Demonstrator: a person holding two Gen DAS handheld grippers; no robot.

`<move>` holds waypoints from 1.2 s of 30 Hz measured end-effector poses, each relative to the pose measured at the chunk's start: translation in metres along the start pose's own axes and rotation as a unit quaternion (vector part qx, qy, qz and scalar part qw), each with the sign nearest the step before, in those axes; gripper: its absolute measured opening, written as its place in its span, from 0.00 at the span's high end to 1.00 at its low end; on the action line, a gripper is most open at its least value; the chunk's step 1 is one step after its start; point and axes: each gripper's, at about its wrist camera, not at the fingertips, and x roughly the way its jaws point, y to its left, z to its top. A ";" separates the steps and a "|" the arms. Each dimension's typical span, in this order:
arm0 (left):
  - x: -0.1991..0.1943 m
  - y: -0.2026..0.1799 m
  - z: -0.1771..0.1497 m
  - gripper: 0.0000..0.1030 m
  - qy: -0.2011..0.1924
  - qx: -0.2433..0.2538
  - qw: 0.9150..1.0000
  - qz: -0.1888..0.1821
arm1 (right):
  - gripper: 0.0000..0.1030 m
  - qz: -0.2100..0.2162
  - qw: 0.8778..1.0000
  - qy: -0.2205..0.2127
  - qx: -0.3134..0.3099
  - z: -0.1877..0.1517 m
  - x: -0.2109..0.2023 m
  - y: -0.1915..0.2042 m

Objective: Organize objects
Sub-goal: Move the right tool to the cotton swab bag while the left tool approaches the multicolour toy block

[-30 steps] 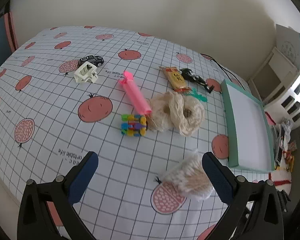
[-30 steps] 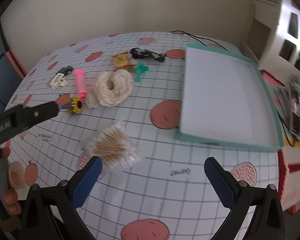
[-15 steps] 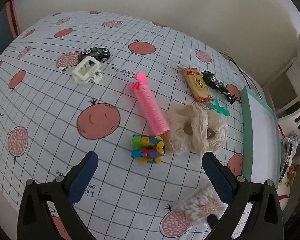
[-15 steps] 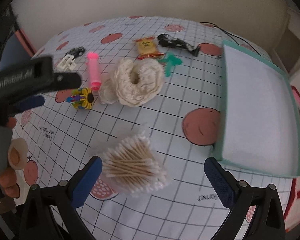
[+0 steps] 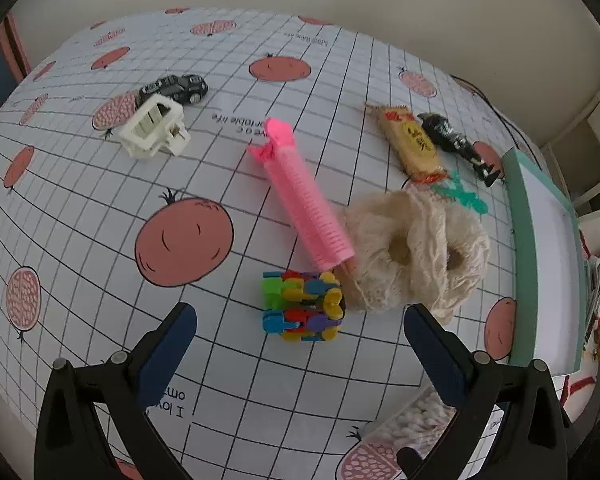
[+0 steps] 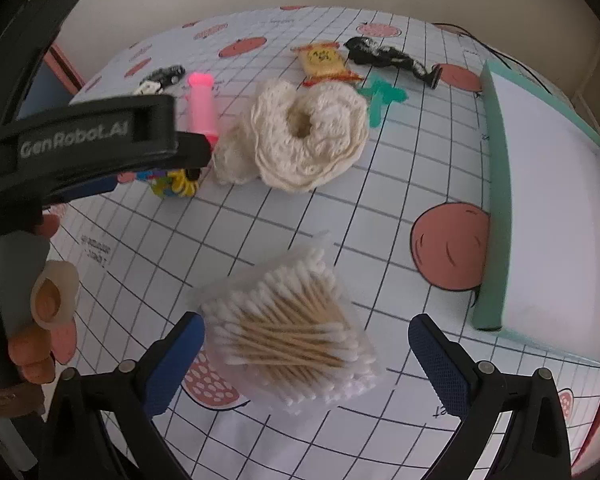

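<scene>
My left gripper [image 5: 298, 326] is open, its fingers either side of a multicoloured block toy [image 5: 302, 306] that lies just ahead of the tips. Beside the toy lie a pink ribbed tube [image 5: 304, 202] and a cream yarn bundle [image 5: 416, 248]. My right gripper [image 6: 302, 338] is open too, with a clear bag of cotton swabs [image 6: 290, 342] between its fingers on the cloth. The teal tray [image 6: 496, 196] stands empty at the right. The left gripper's body [image 6: 88, 140] crosses the right wrist view.
On the tomato-print tablecloth [image 5: 100, 184] also lie a white hair claw [image 5: 154, 128], a black toy car [image 5: 176, 86], a yellow snack pack [image 5: 410, 142], a black figure [image 5: 456, 144] and a green clip [image 5: 462, 196]. A hand [image 6: 40, 320] holds the left gripper's handle.
The left gripper moved forward over the table, so the block toy now lies between its fingertips. The right gripper moved in on the cotton swab bag, now between its fingers.
</scene>
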 end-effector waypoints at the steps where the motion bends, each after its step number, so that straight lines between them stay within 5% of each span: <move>1: 0.001 0.001 -0.001 0.00 0.004 -0.001 1.000 0.001 | 0.00 0.000 1.000 0.004 -0.002 -0.001 0.002 0.001; 13: 0.007 -0.007 -0.008 0.01 0.015 0.010 1.000 0.011 | 0.00 -0.029 0.999 0.011 -0.033 -0.015 0.011 0.012; 17: 0.008 -0.012 -0.011 0.09 0.019 0.020 1.000 0.015 | 0.00 -0.043 0.997 0.011 -0.057 -0.022 0.012 0.018; 28: 0.009 -0.009 -0.015 0.10 0.013 0.028 0.999 0.024 | 0.00 -0.044 0.998 0.005 -0.046 -0.032 0.008 0.015; 31: 0.016 -0.008 -0.014 0.20 0.021 0.024 0.999 0.017 | 0.00 -0.044 0.998 0.012 -0.046 -0.034 0.007 0.015; 36: 0.016 -0.006 -0.015 0.20 0.018 0.021 0.999 0.020 | 0.00 -0.045 0.998 0.011 -0.036 -0.039 0.004 0.014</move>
